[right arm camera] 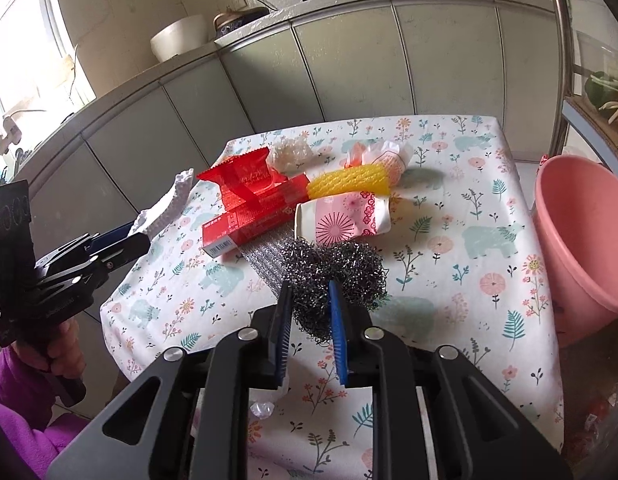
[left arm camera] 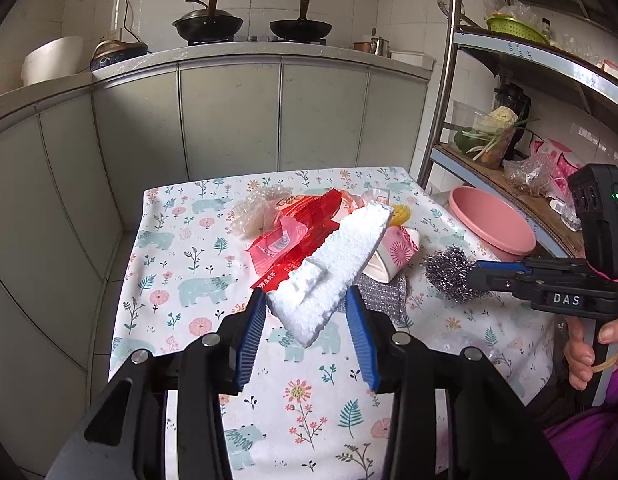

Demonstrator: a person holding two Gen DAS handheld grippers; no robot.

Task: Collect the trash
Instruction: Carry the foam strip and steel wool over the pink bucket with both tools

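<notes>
The left tool (left arm camera: 307, 300) pinches a white foam piece (left arm camera: 337, 256), lifted over the flower-print worktop (left arm camera: 181, 248). The right tool (right arm camera: 311, 296) is clamped on a steel wool ball (right arm camera: 337, 268), raised just above the cloth. From the right wrist view, the remaining litter crowds at 12 o'clock beyond the ball: a red wrapper (right arm camera: 249, 196), a yellow mesh sleeve (right arm camera: 349, 180), a crushed paper cup (right arm camera: 341, 220) and a silvery scouring pad (right arm camera: 265, 256). A pink basin (right arm camera: 581, 236) stands at 3 o'clock, off the worktop's edge.
</notes>
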